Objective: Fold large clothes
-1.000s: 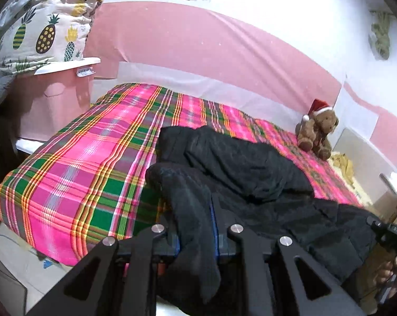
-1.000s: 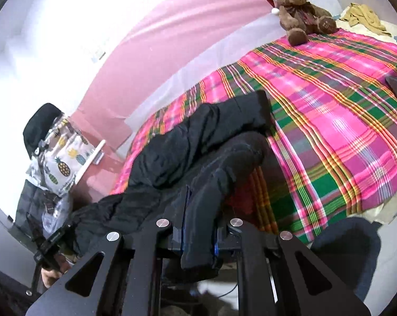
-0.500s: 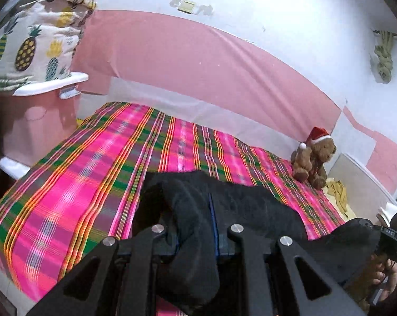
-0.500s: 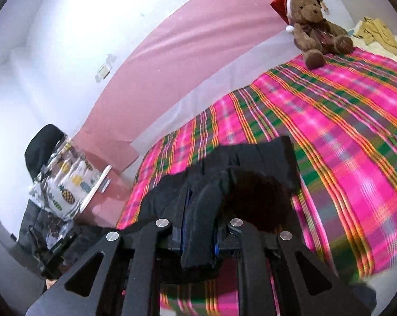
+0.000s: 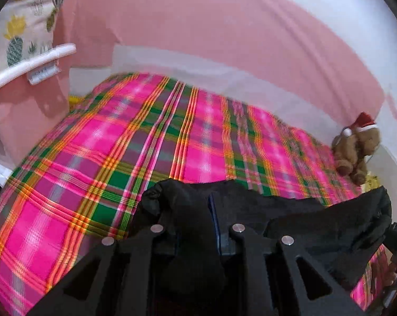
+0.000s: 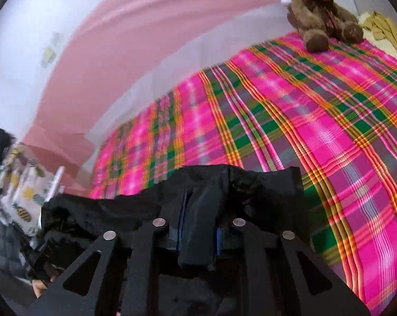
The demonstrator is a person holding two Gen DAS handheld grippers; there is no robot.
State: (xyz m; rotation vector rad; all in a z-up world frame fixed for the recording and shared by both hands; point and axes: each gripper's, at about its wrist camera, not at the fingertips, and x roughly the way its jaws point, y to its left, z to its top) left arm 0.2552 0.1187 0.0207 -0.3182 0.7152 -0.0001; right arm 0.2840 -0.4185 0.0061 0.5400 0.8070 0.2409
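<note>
A black garment [image 5: 290,216] is gripped at both ends, a bunched fold pinched in the jaws of the left gripper [image 5: 195,226] and another in the jaws of the right gripper [image 6: 198,226], whose jaws have just been eased slightly wider with the cloth between them. The garment is stretched between the two, its long axis running across from one gripper to the other, above the near edge of the plaid-covered bed [image 5: 151,142]. The open bed lies straight ahead of both. A teddy bear [image 6: 322,13] is seated at the far corner.
</note>
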